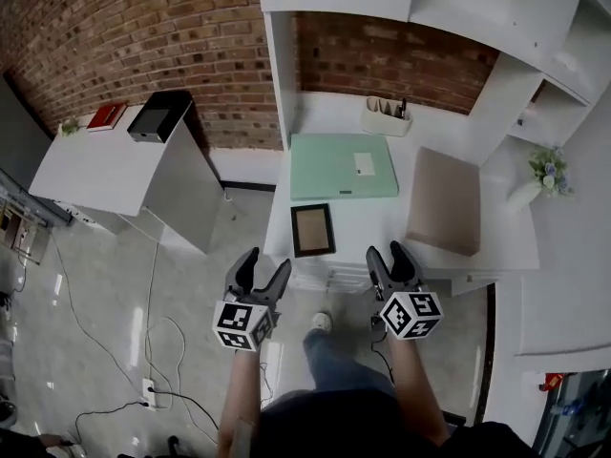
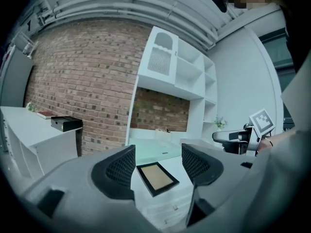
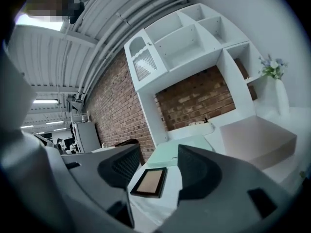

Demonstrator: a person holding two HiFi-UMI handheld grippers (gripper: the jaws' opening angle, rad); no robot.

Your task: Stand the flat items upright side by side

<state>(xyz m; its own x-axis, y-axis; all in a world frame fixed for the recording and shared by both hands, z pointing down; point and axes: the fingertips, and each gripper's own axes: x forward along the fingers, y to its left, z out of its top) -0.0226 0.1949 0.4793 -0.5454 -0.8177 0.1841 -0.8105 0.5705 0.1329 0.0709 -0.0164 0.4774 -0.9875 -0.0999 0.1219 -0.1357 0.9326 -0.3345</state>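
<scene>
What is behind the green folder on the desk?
A white desk organiser stands behind the green folder, near the brick wall, with a dark pen sticking up. The organiser's inside is not visible, nor anything the flat folder covers.

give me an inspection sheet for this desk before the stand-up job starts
surface: white desk, under a hutch of shelves.
job's things: mint file box, black picture frame and tan box all lie flat, none upright yet.
clutter: pen holder at the back; vase of flowers at the right.
grippers: left gripper and right gripper open, empty, short of the desk's front edge.
cables: leads on the floor to a power strip.
surroundings: brick wall; side table with red book and black box.
</scene>
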